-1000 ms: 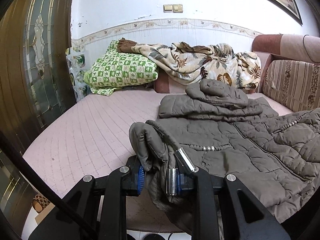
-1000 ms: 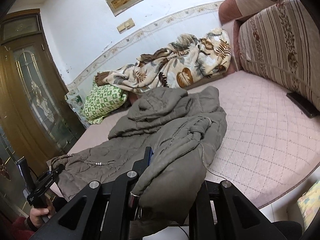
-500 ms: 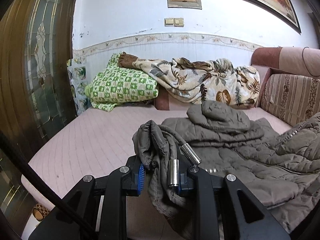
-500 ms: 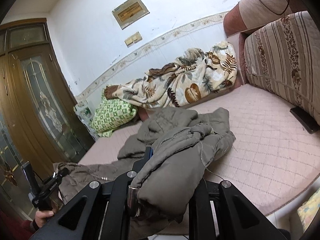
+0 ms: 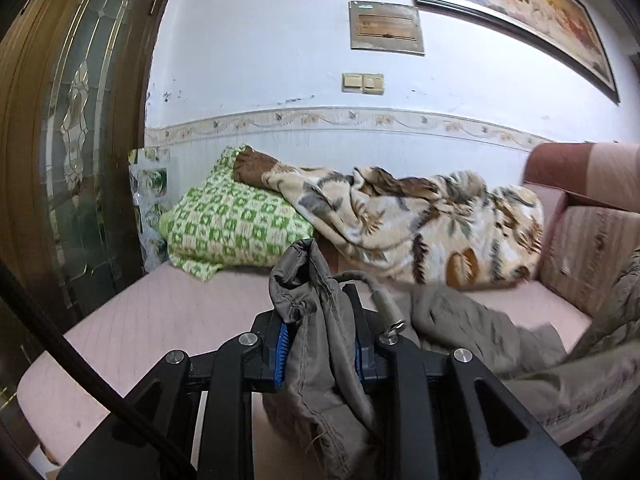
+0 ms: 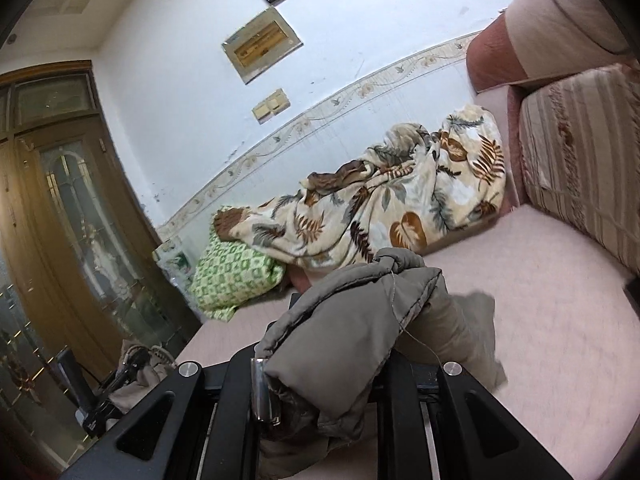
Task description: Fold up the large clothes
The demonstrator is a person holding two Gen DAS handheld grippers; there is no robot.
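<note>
A grey-brown quilted jacket (image 5: 492,336) is lifted off the pink bed (image 5: 160,316), with its far part still trailing on the mattress. My left gripper (image 5: 320,344) is shut on a bunched edge of the jacket, beside a metal cord end (image 5: 386,308). My right gripper (image 6: 328,364) is shut on another thick fold of the jacket (image 6: 352,320), which covers its fingers. The left gripper also shows at the lower left of the right wrist view (image 6: 120,380).
A leaf-print blanket (image 5: 420,224) and a green checked pillow (image 5: 232,228) lie along the back wall. A striped sofa cushion (image 6: 580,152) stands at the right. A wooden glass-panelled door (image 5: 68,152) is at the left.
Both grippers have risen and pulled back, lifting the jacket up off the bed. Most of the jacket has left the mattress; more bare pink bed shows.
</note>
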